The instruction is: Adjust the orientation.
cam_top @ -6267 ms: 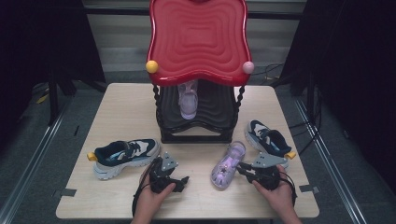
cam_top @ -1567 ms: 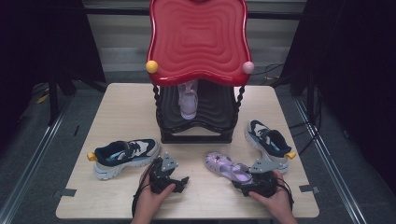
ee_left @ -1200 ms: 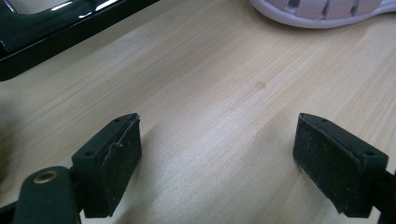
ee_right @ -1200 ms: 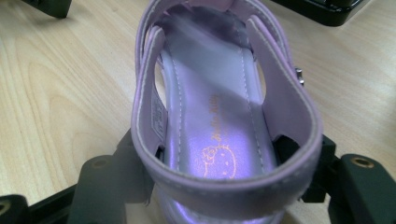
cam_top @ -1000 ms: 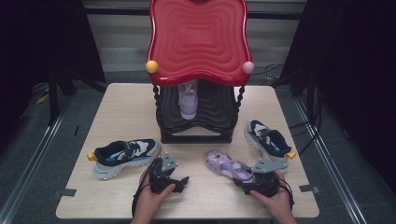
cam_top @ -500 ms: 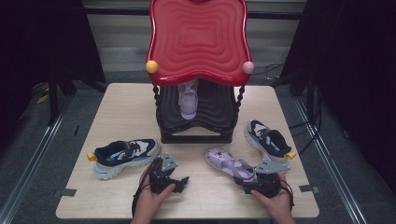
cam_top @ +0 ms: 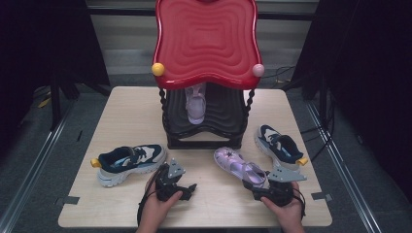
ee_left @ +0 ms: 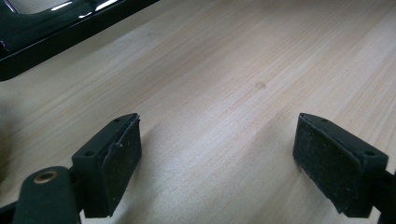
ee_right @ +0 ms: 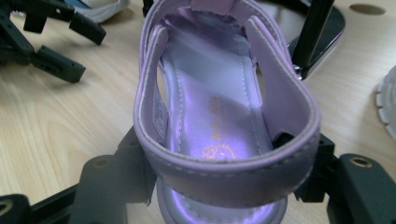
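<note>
Closest to the person, two hands came in from the bottom of the high view. The left hand (cam_top: 158,206) held the left gripper (cam_top: 187,187) low over the bare wood of the table (cam_top: 121,116). In the left gripper view its two black pads (ee_left: 119,161) stood far apart, with nothing but table between them.

The right hand (cam_top: 286,208) held the right gripper (cam_top: 253,187) at the near right part of the table. Its jaws pinched the heel end of the purple sandal (cam_top: 240,167). In the right gripper view the heel strap of the purple sandal (ee_right: 219,116) sat right between the jaws, one jaw pressed on each side. The sandal lay on the table with its toe pointing away toward the rack.

A little farther out, a blue and white sneaker (cam_top: 128,162) lay on its sole at the left, just beside the left gripper. Another blue sneaker (cam_top: 279,145) lay at the right, close to the sandal.

Behind them, in the middle of the table, stood a black shoe rack (cam_top: 204,124) with a wavy red top (cam_top: 206,41). A second purple sandal (cam_top: 196,104) sat inside the rack under the red top, toe end toward the front.
</note>
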`<state>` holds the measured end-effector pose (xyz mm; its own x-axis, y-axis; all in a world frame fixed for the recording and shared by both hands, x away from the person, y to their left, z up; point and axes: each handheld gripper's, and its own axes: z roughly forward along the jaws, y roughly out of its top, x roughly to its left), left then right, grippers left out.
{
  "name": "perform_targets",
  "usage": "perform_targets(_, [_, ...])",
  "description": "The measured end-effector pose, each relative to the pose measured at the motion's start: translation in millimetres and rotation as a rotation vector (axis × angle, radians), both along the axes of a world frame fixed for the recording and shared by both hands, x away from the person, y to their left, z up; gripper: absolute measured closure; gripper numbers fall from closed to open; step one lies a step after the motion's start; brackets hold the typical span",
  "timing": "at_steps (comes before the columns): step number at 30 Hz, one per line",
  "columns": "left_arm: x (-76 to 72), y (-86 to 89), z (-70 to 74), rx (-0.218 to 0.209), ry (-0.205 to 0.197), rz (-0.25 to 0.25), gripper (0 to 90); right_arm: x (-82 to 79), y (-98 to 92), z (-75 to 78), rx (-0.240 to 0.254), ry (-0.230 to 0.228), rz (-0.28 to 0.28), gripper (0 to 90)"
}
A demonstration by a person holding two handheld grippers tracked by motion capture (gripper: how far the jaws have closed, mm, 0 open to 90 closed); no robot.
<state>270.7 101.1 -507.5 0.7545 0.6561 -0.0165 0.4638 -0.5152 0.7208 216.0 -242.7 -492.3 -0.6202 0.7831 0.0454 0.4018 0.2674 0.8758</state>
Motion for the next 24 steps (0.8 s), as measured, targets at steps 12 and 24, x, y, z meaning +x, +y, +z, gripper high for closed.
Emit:
perform_targets(12, [0.0, 0.0, 0.0, 0.0, 0.0, 0.0, 15.1, -4.0, 3.4, 15.0, 0.053, -0.078, -0.021, 37.2])
perform_targets(24, [0.0, 0.0, 0.0, 0.0, 0.0, 0.0, 15.1, -3.8, 16.1, 31.9, 0.096, -0.165, -0.077, 37.2])
